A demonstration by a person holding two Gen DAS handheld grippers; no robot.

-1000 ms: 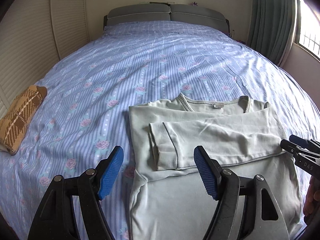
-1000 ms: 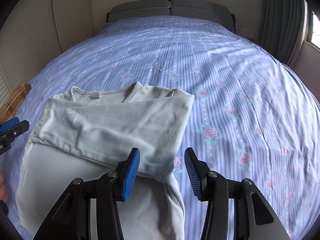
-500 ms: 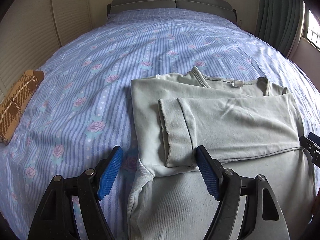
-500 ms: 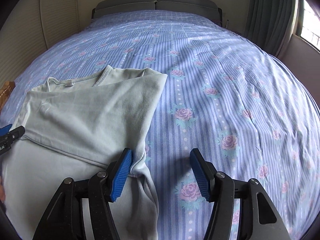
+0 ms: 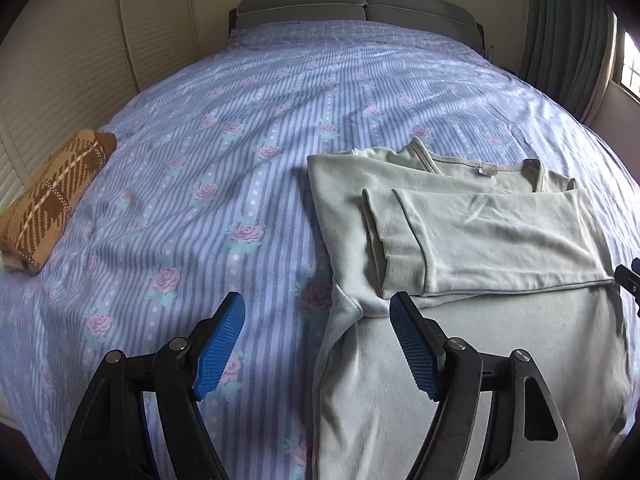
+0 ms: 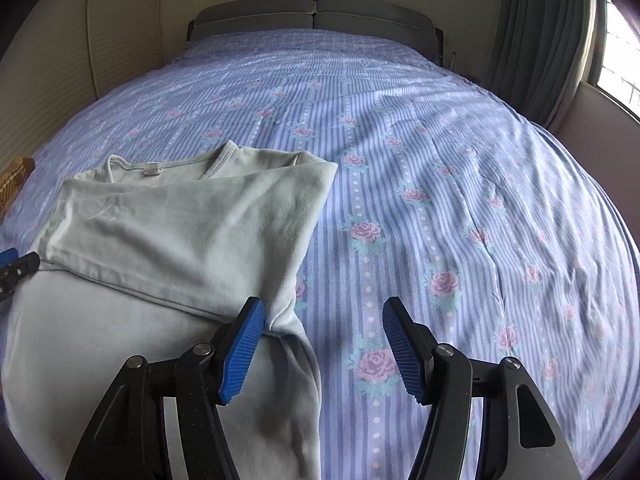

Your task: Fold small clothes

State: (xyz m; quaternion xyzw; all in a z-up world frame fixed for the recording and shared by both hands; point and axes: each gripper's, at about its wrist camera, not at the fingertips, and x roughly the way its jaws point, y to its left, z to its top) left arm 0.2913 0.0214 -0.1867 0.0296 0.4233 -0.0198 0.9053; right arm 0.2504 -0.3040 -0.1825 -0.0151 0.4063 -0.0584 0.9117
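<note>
We are working partway through folding the pale green shirt (image 5: 480, 240), which is lying flat on the bed (image 5: 280, 120) just ahead of both sets of jaws. Both sleeves are already lying folded across the chest, one cuff resting just beyond the left gripper (image 5: 316, 344). The left gripper is standing wide open and holding nothing, straddling the shirt's left edge. The right gripper (image 6: 322, 348) has just been opening; its jaws are standing apart with the shirt's right edge bunching against the inner pad, nothing pinched. We are judging that the lower body, spreading under and behind the jaws, is still waiting to be folded up toward the collar.
</note>
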